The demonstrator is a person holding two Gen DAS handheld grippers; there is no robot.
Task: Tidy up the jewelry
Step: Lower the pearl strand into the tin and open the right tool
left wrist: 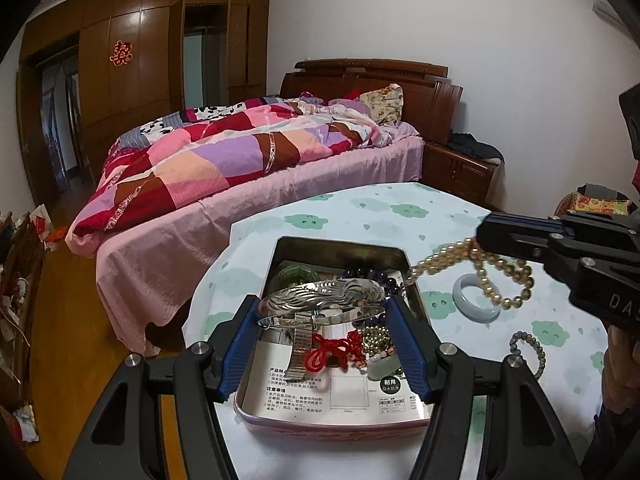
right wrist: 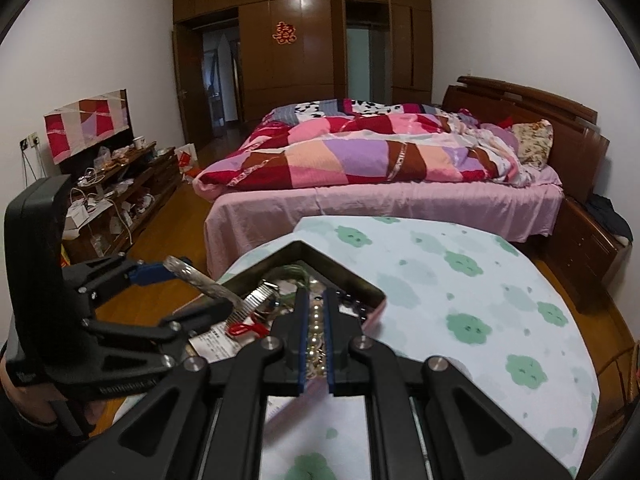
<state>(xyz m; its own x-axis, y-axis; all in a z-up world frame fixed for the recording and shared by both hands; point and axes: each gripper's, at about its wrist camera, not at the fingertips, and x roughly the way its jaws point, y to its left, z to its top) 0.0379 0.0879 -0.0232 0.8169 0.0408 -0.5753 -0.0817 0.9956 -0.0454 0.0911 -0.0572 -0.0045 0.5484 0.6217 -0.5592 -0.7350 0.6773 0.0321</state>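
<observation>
My left gripper (left wrist: 322, 308) is shut on a wide engraved silver bangle (left wrist: 320, 294), its blue pads pressing on both sides, just above an open metal tin (left wrist: 340, 246). The tin holds a green bangle (left wrist: 294, 274), purple beads, a red knotted cord (left wrist: 332, 350), a metal watch band and gold beads. My right gripper (right wrist: 314, 300) is shut on a pale gold pearl strand (left wrist: 486, 270), which hangs in loops from the tin's right rim up to the jaws. In the right wrist view the silver bangle (right wrist: 196, 278) sits above the tin's left side.
A pale jade bangle (left wrist: 476, 298) and a grey bead bracelet (left wrist: 528, 352) lie on the cloud-print tablecloth (right wrist: 460, 280) right of the tin. A bed (right wrist: 380, 168) stands beyond the table and a cluttered low cabinet (right wrist: 120, 196) to the far left. A person's hand (left wrist: 620, 360) holds the right gripper.
</observation>
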